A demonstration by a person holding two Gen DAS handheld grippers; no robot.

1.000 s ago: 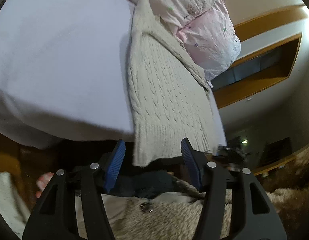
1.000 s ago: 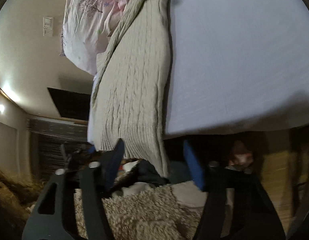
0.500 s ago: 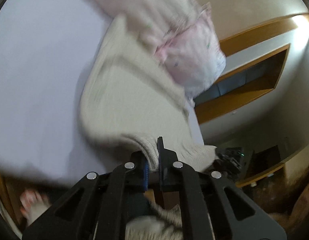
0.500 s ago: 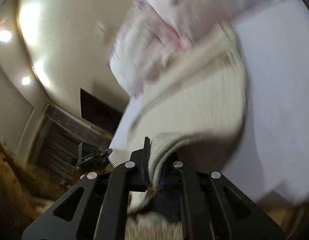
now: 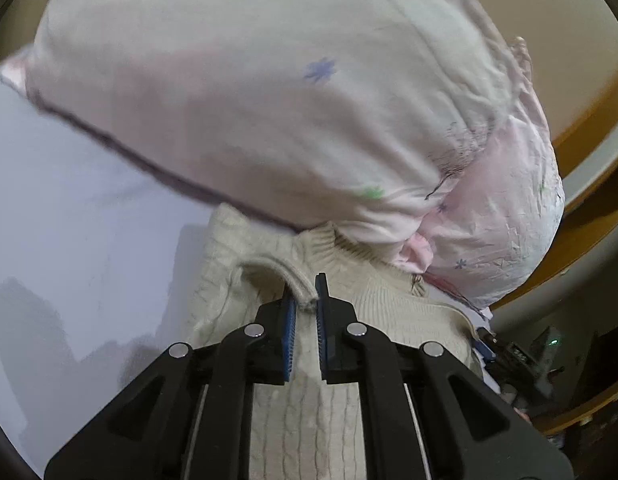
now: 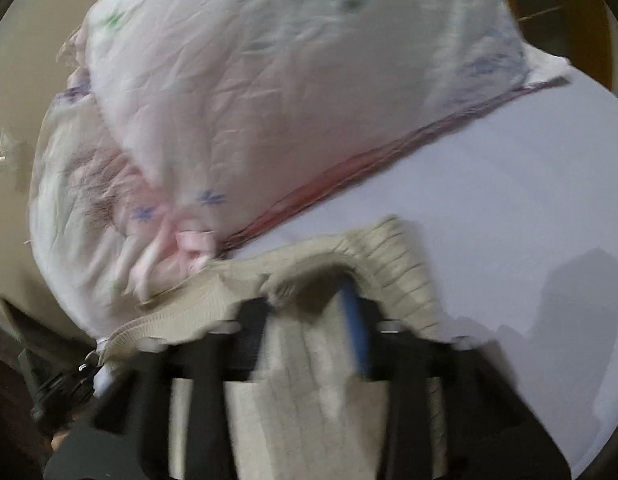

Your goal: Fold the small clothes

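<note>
A cream cable-knit sweater (image 5: 309, 412) lies on the pale bed sheet (image 5: 89, 240), its ribbed hem folded up toward its collar by the pillows. My left gripper (image 5: 307, 304) is shut on the hem edge, just short of the pillow. In the right wrist view the same sweater (image 6: 305, 392) is blurred; my right gripper (image 6: 309, 300) has its fingers parted, with the ribbed hem (image 6: 393, 264) draped over them.
Two pink-white flowered pillows (image 5: 269, 100) fill the far side of the bed, right above the collar; they also show in the right wrist view (image 6: 249, 100). A wooden headboard (image 5: 589, 208) is at the right. Bare sheet (image 6: 509, 208) lies to the right.
Both grippers closed on the sweater's bottom hem at the bed edge and carried it forward over the body toward the pillows. The right gripper's fingers have since parted.
</note>
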